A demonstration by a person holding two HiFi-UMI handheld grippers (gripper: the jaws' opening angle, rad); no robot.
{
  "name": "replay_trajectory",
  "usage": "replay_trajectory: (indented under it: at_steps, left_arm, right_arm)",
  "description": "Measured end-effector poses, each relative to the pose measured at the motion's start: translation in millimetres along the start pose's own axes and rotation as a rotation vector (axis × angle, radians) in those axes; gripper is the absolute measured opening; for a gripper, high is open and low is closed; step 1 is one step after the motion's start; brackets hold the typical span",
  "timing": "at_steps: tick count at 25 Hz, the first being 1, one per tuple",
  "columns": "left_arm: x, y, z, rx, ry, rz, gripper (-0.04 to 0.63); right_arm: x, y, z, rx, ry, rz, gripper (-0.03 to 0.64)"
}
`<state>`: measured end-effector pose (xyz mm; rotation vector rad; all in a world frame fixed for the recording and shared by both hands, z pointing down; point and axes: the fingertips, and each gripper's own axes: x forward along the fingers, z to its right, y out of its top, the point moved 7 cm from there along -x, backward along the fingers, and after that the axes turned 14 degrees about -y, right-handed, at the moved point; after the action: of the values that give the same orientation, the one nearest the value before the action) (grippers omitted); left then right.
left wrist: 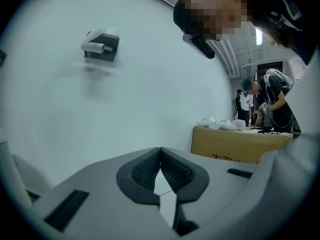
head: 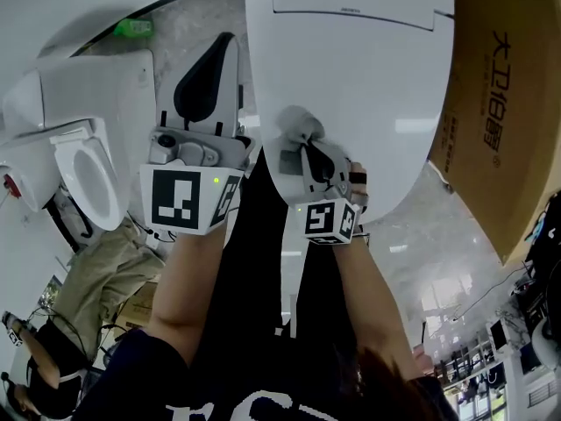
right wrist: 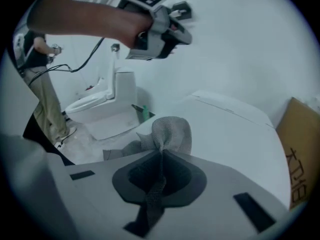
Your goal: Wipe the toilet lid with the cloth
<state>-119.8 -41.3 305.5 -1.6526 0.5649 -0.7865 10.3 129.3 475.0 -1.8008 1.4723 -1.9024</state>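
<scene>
**Head view:** A person stands over a closed white toilet lid [head: 377, 95] that fills the upper centre of the frame. The right gripper [head: 301, 139] is at the lid's left edge with a grey cloth [head: 296, 119] bunched at its tip. Whether the cloth touches the lid cannot be told. The left gripper [head: 219, 51] sits just left of the lid, over the floor. A printed cardboard box [head: 495, 112] leans at the right edge. At the left a second toilet [head: 83, 169] has its seat down and lid raised, and the contents of its bowl are not visible.

**Left gripper view:** The fingers [left wrist: 145, 171] are pressed together at lower centre with nothing between them. They point at a pale wall with a small fixture [left wrist: 101, 45] at upper left. White bundles [left wrist: 222, 124] lie on top of the box at centre right.

**Right gripper view:** The fingers [right wrist: 135, 176] are clamped on the cloth, which rises in a fold above them at centre. The lid spreads out behind it to the right. A green bottle [right wrist: 145, 113] stands on the floor beside the second toilet at the left.
</scene>
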Motion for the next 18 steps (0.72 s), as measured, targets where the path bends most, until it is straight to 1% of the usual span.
replay_trajectory:
  at_steps: [3, 5, 6, 8, 10, 12, 15, 18]
  left_arm:
    - [-5.2, -1.8, 1.1, -0.003, 0.013, -0.002, 0.020]
    - [-8.1, -3.5, 1.8, -0.006, 0.018, -0.004, 0.020]
    - [-9.3, -4.3, 1.9, -0.007, 0.019, -0.006, 0.020]
    - [-10.6, -5.9, 2.7, -0.009, 0.018, -0.009, 0.020]
    - [-10.0, -7.0, 4.8, -0.007, 0.015, -0.011, 0.020]
    - [-8.5, -7.7, 6.9, -0.005, 0.011, -0.011, 0.020]
    - [-5.9, -8.1, 8.2, -0.004, 0.006, -0.013, 0.020]
    - [-3.8, -7.7, 9.9, -0.002, 0.000, -0.017, 0.020]
  right_arm:
    - [0.5, 14.1, -38.0, -0.103, 0.126, 0.024, 0.032]
    - [-3.2, 13.3, -53.2, -0.169, 0.196, 0.041, 0.032]
    - [-5.8, 10.3, -57.2, -0.201, 0.223, 0.051, 0.032]
    - [-11.6, 2.2, -56.7, -0.237, 0.244, 0.064, 0.032]
    - [-17.3, -8.8, -44.4, -0.232, 0.229, 0.061, 0.032]
    - [-22.5, -21.3, -22.7, -0.196, 0.185, 0.050, 0.032]
    - [-30.0, -40.0, 20.0, -0.114, 0.075, 0.028, 0.034]
    - [-39.4, -63.0, 70.9, -0.043, -0.060, -0.021, 0.032]
